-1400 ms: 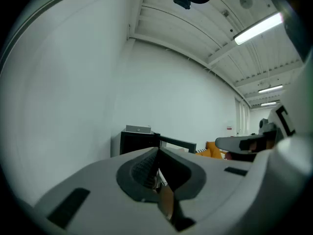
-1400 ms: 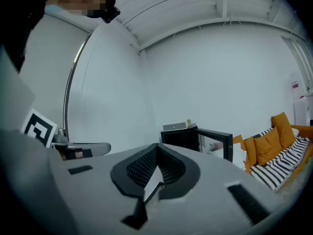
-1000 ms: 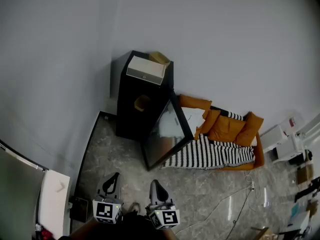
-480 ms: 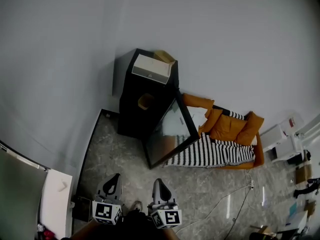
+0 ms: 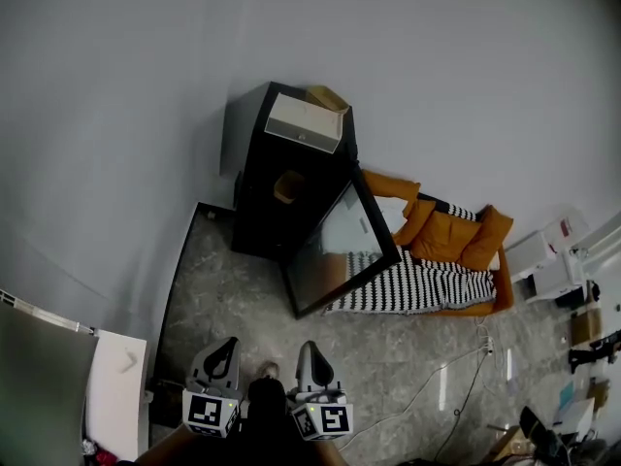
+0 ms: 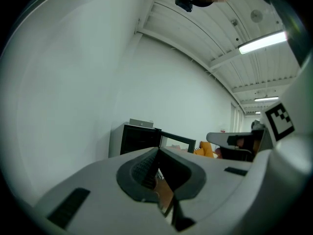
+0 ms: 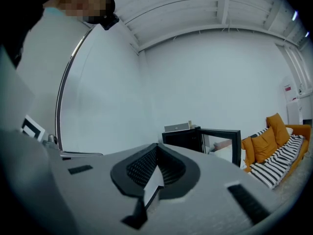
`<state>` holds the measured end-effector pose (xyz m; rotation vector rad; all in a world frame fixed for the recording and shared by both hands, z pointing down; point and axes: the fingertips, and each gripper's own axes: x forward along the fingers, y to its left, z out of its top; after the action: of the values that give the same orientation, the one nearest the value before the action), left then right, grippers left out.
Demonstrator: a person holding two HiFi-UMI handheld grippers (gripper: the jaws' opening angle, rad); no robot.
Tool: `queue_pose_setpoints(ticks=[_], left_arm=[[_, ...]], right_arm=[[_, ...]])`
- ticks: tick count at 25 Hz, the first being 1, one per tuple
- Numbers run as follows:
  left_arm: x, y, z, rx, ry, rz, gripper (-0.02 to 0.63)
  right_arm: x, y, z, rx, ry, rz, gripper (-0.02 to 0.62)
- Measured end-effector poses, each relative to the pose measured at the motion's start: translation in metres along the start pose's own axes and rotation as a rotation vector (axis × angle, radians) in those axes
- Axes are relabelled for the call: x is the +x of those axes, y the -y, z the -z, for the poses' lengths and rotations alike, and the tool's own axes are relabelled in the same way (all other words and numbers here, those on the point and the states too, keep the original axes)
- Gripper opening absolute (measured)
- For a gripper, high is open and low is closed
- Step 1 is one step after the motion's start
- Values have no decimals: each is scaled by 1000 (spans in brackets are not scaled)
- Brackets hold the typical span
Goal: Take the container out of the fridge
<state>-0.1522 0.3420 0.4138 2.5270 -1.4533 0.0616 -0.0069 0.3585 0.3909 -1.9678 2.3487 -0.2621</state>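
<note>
In the head view, a small tan, rounded container [image 5: 288, 185] is seen inside the black fridge [image 5: 250, 163], pale against the dark interior. Its finer detail cannot be made out. The fridge is stood against the white wall [image 5: 437, 66], at about twelve o'clock from both grippers and well apart from them. Its glass door [image 5: 342, 250] is swung open toward four o'clock. A white box [image 5: 306, 122] is laid on the fridge's top. An orange sofa [image 5: 441, 236] draped with a striped blanket [image 5: 417, 287] is set at about three o'clock of the fridge. The left gripper [image 5: 224, 342] and the right gripper [image 5: 306, 346] are held side by side at six o'clock in the view, over the grey stone floor [image 5: 243, 299]. In each gripper view the fingers are seen pressed together with nothing between them, and the fridge is seen far ahead.
</note>
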Motion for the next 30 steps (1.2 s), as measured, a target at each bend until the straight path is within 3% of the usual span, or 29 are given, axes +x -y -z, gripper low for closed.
queue_pose_setpoints(ticks=[9,20,23,27,30], left_arm=[[55,-18,6,-23,-25,-5,3],[200,-12,-5,-33,-53,3,3],[236,-8,-17,-64,-65,-9,3],[272,-9,-2,-158,-98,-24,3],[290,-17,7,-177,-108,-42,3]], right_arm=[[60,24,4,-8,-13,-13,0],[175,109,-19,-73,-9,-40,0],[203,131,-22,-72,-17,-64,0],[232,153,-25,-59,-16,-105,0],[252,163,-25,-61,-20,-129,0]])
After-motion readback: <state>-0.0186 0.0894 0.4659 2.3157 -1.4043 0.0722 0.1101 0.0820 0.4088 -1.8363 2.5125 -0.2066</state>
